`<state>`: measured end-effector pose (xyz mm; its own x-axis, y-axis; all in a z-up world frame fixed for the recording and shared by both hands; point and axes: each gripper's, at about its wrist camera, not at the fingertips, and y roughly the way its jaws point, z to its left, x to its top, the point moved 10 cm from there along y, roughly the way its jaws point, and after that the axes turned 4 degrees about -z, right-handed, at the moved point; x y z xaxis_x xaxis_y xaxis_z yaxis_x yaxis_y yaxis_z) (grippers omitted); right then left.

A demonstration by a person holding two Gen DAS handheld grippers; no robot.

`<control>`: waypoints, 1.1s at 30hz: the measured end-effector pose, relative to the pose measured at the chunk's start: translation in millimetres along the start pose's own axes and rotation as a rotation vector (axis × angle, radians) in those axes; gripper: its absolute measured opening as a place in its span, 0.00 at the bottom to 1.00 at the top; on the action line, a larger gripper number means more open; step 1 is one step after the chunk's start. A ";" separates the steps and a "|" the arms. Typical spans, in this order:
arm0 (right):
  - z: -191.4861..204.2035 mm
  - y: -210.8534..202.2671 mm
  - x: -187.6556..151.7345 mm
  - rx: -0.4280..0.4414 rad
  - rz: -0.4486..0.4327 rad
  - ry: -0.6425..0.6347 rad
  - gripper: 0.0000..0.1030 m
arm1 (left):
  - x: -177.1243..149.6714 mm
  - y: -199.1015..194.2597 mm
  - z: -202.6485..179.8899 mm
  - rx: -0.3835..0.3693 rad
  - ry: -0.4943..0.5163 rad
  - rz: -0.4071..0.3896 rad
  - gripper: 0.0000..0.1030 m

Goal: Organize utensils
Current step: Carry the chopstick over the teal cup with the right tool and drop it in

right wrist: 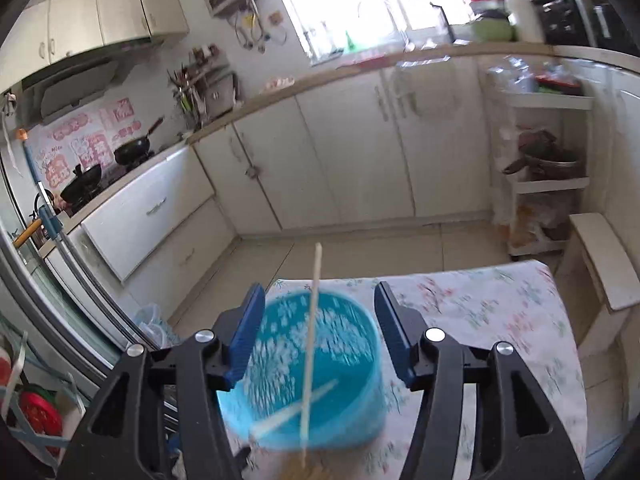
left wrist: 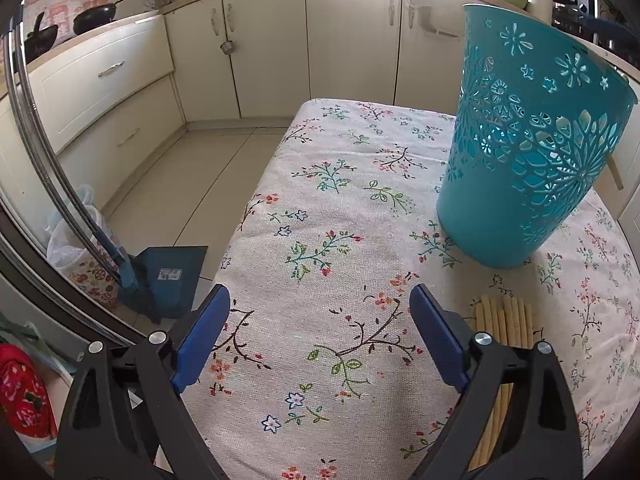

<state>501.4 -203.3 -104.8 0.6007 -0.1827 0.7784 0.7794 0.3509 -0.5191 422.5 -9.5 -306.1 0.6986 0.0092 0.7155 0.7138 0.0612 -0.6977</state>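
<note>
We see a desk (left wrist: 344, 208) draped in a pale woven cloth printed with small flower sprigs. On it, toward the far right, stands an upright teal plastic basket with cut-out flower patterns (left wrist: 532, 152). Nearer us on the right lies a row of pale wooden chopsticks (left wrist: 506, 320), side by side.

Teal perforated plastic basket (left wrist: 532, 168), smooth; pale wooden chopsticks (left wrist: 505, 320), matt; coarse woven floral tablecloth (left wrist: 320, 200)
</note>
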 end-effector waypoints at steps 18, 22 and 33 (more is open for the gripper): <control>14.5 55.7 27.5 0.047 0.115 0.010 0.06 | 0.0 1.4 0.8 -0.009 -0.004 0.000 0.85; 11.6 70.3 14.9 0.022 0.157 0.003 0.06 | -0.4 1.4 0.8 -0.005 -0.004 0.003 0.85; -43.0 95.2 11.3 -0.021 0.205 0.210 0.06 | 0.1 2.2 1.4 -0.010 0.000 0.004 0.85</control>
<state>590.0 -211.5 -160.6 0.7679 -0.2967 0.5677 0.6403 0.3816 -0.6666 424.0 -8.0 -307.5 0.7016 0.0094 0.7125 0.7113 0.0509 -0.7010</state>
